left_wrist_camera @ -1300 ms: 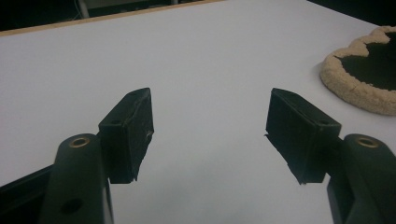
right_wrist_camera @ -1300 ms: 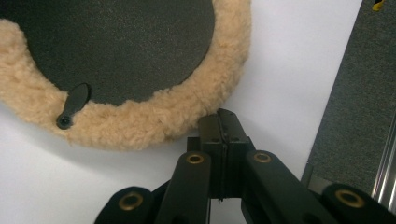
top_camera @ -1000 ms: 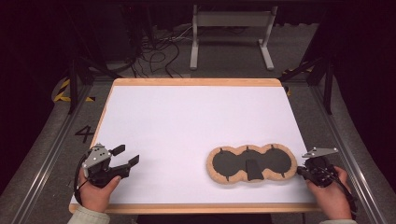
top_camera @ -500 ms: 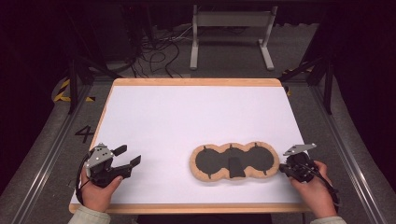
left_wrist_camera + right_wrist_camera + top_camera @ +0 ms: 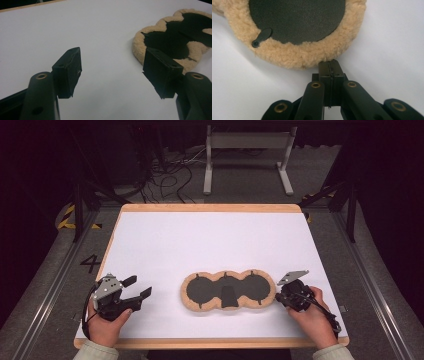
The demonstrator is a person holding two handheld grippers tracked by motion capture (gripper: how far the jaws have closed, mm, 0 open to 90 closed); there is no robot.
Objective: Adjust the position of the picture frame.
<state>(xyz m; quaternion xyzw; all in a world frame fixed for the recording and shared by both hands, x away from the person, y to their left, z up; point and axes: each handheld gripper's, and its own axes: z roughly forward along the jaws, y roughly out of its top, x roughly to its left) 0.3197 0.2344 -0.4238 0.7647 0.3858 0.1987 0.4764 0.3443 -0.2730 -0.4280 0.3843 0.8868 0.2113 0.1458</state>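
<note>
Your right gripper (image 5: 329, 65) is closed empty, tips touching the fleece pad (image 5: 294, 53). Your left gripper (image 5: 117, 68) gapes wide, empty.

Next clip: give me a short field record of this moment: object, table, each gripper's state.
object: tan fleece pad with three black round panels, lying flat
surface: white table, wooden edge
left gripper: open, nothing between its jaws, apart from the pad
right gripper: shut, tips against the pad's fleece rim at its right end
hands: one on each gripper

White counter (image 5: 200, 240) with a wooden edge. A tan fleece pad (image 5: 228, 290) with three dark round panels lies flat near its front edge.
</note>
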